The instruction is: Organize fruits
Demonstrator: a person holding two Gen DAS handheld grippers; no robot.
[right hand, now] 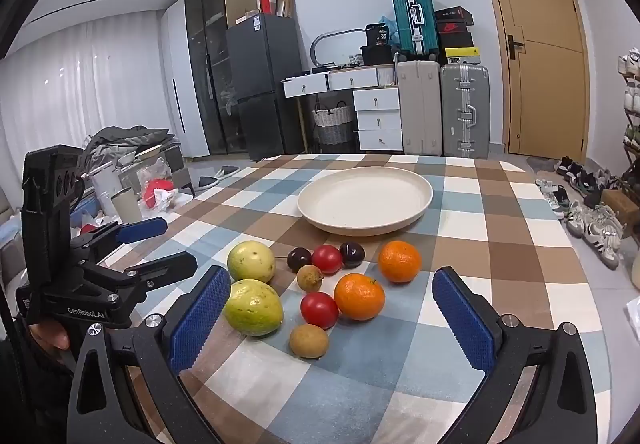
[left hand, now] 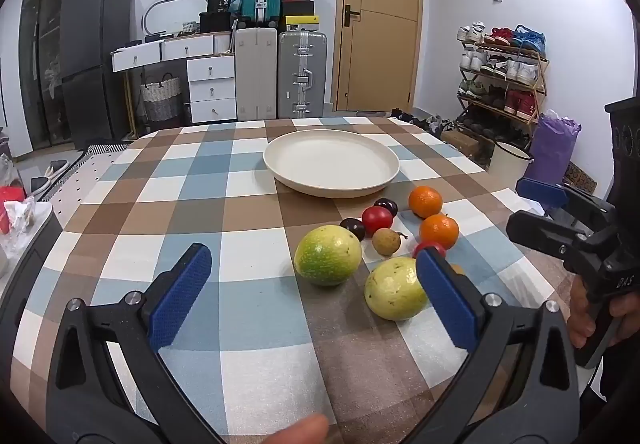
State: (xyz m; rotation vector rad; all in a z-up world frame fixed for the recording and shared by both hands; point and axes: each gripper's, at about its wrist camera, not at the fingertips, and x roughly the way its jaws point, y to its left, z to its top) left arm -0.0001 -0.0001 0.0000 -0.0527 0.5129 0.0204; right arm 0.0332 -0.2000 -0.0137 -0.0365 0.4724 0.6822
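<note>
Fruits lie in a loose cluster on the checked counter (right hand: 500,244), just in front of the cream plate (right hand: 416,179), which has nothing in it, so I judge the sorting has not started. Nearest my left side are two green guavas (right hand: 253,307), one behind the other; then two red fruits (right hand: 319,310), two dark plums (right hand: 352,254), two small brown longans (right hand: 309,340) and two oranges (right hand: 359,296). To do this well I would take the outer pieces first, each hand working its own side, and close on a round fruit across its middle so it does not squirt out or roll into its neighbours; the small longans look likeliest to slip. Lifting clear before crossing to the plate should keep the rim from being knocked. My left hand-held gripper (left hand: 316,284) stands wide open and holds nothing; its right finger reaches in front of the near guava, though I cannot tell if it touches. My right hand-held gripper (right hand: 332,304) is likewise spread fully, empty, poised over the cluster.
</note>
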